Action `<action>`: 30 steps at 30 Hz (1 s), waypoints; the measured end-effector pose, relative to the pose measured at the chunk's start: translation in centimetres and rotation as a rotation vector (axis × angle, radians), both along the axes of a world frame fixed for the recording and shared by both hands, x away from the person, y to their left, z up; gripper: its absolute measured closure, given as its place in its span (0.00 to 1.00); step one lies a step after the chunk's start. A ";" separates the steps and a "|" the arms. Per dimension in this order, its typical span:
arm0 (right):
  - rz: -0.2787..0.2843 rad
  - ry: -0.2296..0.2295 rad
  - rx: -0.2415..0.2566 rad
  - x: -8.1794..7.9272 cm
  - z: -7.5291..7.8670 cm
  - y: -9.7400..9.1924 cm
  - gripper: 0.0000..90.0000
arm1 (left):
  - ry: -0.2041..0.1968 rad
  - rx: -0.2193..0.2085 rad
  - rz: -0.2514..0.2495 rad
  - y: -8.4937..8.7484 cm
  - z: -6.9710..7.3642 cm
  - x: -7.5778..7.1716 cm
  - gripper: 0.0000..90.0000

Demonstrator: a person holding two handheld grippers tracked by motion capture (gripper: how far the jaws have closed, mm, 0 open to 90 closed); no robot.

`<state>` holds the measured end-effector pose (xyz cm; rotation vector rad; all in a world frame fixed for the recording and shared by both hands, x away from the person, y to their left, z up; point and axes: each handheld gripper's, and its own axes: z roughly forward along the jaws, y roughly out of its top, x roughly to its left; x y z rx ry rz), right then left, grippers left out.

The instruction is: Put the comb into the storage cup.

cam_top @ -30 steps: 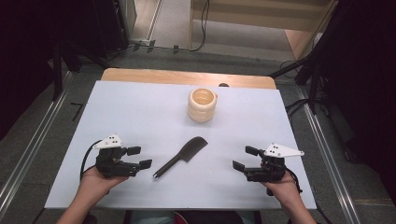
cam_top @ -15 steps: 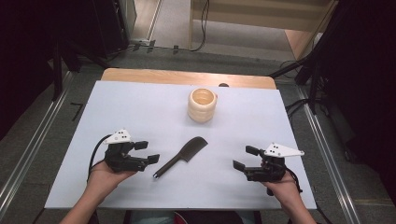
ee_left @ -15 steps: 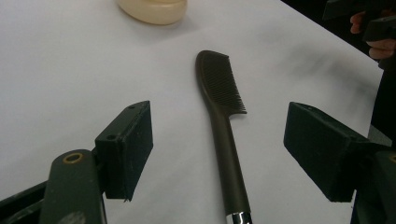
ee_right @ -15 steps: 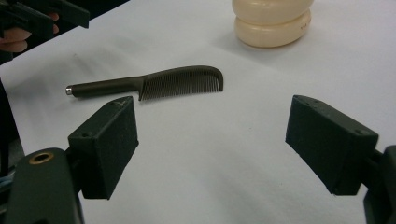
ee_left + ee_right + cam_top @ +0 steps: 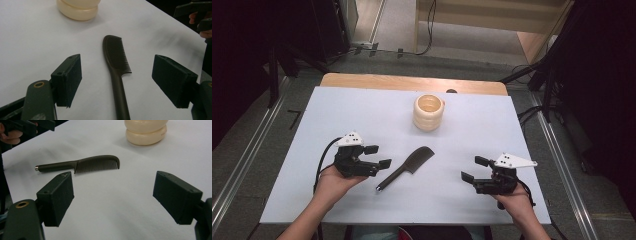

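One dark comb (image 5: 406, 167) lies flat on my white table (image 5: 362, 210), between the grippers, untouched. My left gripper view shows its teeth (image 5: 120, 56) plainly; from the high view they blur. My left gripper (image 5: 376, 156) sits just beside the handle, jaws spread wide. My right gripper (image 5: 473, 169) rests well apart, also spread, holding nothing. Beyond stands a cream cup (image 5: 429, 112).

2 black grippers (image 5: 378, 156), grey triangular top plates, black cables.

Dark brown comb (image 5: 406, 168) flat on the white table (image 5: 362, 110), teeth end toward the cream cup (image 5: 429, 112).
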<state>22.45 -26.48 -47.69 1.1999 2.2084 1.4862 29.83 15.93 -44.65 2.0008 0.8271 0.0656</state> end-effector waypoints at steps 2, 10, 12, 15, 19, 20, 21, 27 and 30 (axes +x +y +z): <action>0.001 -0.001 -0.002 0.0 0.0 0.1 0.17 | 0.002 0.000 -0.003 -0.3 0.0 0.2 0.28; 0.002 -0.003 -0.003 0.0 0.0 0.0 0.17 | 0.003 0.012 -0.001 -2.0 0.4 1.1 0.28; 0.001 -0.002 -0.002 0.0 0.0 0.0 0.17 | 0.000 0.020 -0.005 -2.4 0.5 1.3 0.28; 0.000 0.000 0.001 0.0 0.0 0.0 0.17 | 0.001 0.029 -0.014 -2.9 0.4 1.3 0.28; -0.002 -0.001 0.000 0.0 0.0 0.0 0.17 | 0.002 0.042 -0.018 -3.0 0.2 1.2 0.28; -0.002 -0.001 0.000 0.0 0.0 0.0 0.17 | 0.002 0.042 -0.018 -3.0 0.2 1.2 0.28; -0.002 -0.001 0.000 0.0 0.0 0.0 0.17 | 0.000 0.050 -0.023 -3.0 0.2 1.2 0.28; -0.002 0.000 0.001 0.0 0.0 0.0 0.17 | 0.005 0.063 -0.027 -3.0 -0.2 1.0 0.29; 0.000 -0.001 -0.001 0.0 0.0 0.0 0.17 | 0.007 0.063 -0.026 -3.0 -0.3 0.9 0.29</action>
